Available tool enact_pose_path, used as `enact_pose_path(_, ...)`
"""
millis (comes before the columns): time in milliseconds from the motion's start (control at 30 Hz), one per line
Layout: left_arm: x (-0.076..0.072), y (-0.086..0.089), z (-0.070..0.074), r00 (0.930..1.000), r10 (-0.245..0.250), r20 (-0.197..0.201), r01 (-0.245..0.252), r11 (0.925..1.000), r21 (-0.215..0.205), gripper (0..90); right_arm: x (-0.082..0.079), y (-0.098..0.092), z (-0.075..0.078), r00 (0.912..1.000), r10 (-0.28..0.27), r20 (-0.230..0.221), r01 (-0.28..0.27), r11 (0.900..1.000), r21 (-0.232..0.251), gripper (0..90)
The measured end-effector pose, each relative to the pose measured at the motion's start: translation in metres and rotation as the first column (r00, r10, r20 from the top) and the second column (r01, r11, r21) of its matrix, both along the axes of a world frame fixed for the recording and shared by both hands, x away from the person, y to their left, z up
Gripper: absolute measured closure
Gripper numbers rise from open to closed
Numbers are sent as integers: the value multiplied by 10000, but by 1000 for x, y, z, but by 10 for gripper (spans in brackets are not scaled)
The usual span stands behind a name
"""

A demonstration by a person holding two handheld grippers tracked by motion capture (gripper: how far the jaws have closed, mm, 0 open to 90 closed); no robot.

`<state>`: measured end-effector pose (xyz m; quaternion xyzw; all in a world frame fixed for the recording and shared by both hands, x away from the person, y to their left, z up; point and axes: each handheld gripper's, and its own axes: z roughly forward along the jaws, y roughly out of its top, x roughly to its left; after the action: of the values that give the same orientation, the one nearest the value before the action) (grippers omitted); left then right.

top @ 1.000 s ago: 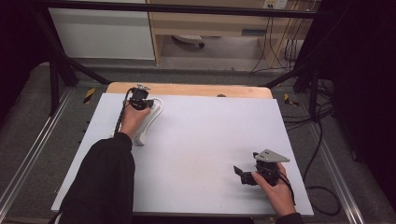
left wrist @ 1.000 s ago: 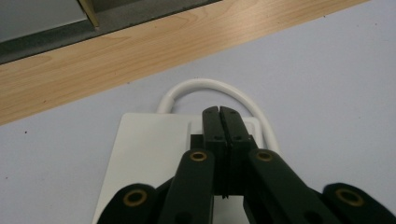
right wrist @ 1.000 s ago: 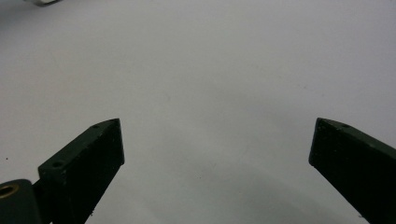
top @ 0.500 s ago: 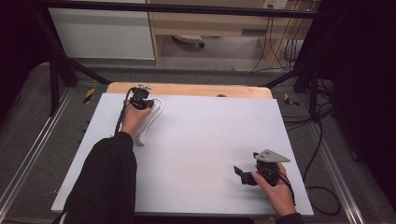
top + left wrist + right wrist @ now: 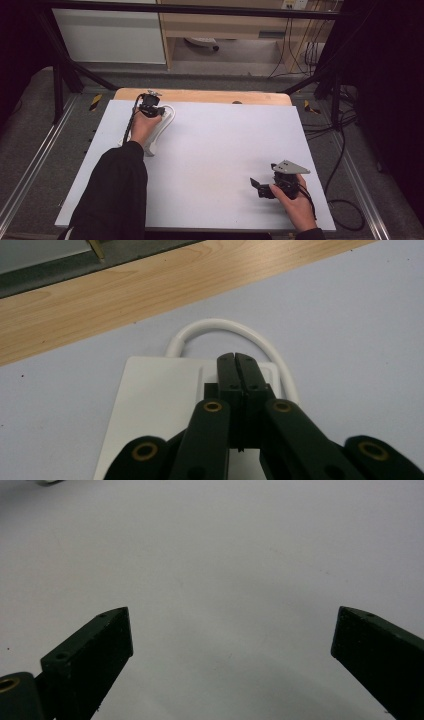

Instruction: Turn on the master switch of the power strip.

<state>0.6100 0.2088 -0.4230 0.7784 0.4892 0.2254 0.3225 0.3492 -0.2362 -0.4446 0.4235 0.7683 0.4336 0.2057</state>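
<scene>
We find the left gripper at the far left of the white table, near the wooden strip along the far edge. Its jaws are pressed together with no gap, poised over a flat white power strip — we cannot tell whether anything is pinched between them. The strip's white cable loops out from its far end and curves back along its side. The right gripper sits near the front right corner, low over bare table, jaws spread wide and holding nothing — well apart from the power strip.
</scene>
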Motion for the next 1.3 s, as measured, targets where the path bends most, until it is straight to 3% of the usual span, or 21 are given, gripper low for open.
enact_pose_path(467, -3, 1, 2, 9999, 136, 28, -135, 9998, -146, 900, 1, 0, 0, 10000, -22, -8, 21, 10000, -29, 36)
enact_pose_path(700, -8, 4, 6, 9989, 475, 14, -474, 9972, -587, 900, 0, 1, 0, 10000, 3, -15, -3, 10000, -14, 35)
enact_pose_path(1100, -18, 3, 22, 9983, 331, 479, -281, 9944, -1019, 900, 1, 2, -1, 10000, -4, -27, 4, 10000, -54, 35)
enact_pose_path(1300, -29, 5, 24, 9983, 300, 496, -237, 9923, -1217, 900, 1, 4, -1, 10000, 33, -47, -33, 10000, -44, 35)
